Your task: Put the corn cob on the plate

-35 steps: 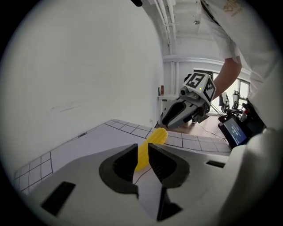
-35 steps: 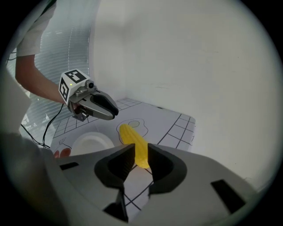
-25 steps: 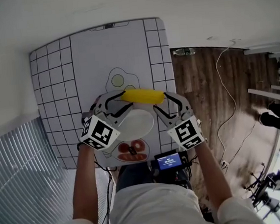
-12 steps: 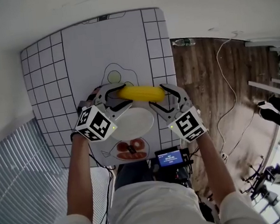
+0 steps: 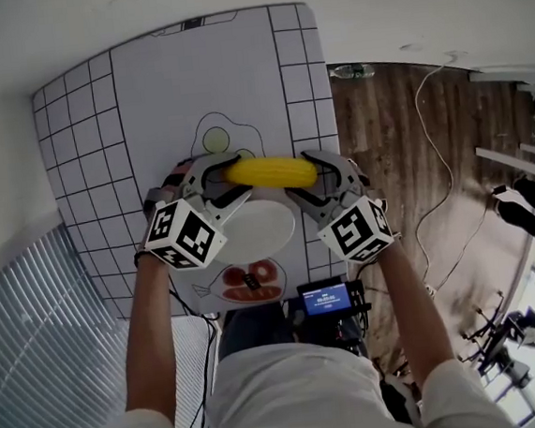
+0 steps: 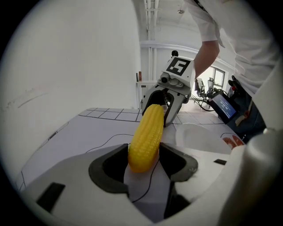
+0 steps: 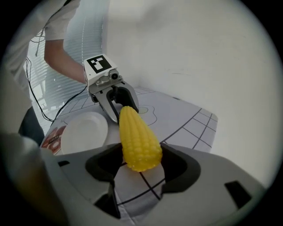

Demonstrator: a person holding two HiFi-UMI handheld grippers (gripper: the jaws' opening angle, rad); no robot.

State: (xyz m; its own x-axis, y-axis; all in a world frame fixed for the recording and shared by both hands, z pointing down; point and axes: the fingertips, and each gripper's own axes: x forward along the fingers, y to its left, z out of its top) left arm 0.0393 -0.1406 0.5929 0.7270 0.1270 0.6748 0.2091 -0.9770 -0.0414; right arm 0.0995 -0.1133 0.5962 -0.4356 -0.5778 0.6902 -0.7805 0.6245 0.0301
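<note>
Two hand-held grippers straddle a yellow corn cob (image 5: 271, 172) lying on the gridded mat (image 5: 208, 82), just beyond the far rim of the white plate (image 5: 255, 230).
Jaws of the left gripper (image 5: 219, 179) and right gripper (image 5: 320, 173) have just been opening and now stand wide around one cob end each, not clamped, apparently readying a two-ended lift.

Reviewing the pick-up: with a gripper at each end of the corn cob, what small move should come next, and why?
Probably close both grippers. The jaws of the left gripper and right gripper have just been opening; each straddles one end of the corn cob, apparently without squeezing it. The cob lies on the mat beyond the plate, so it needs gripping before lifting.
</note>
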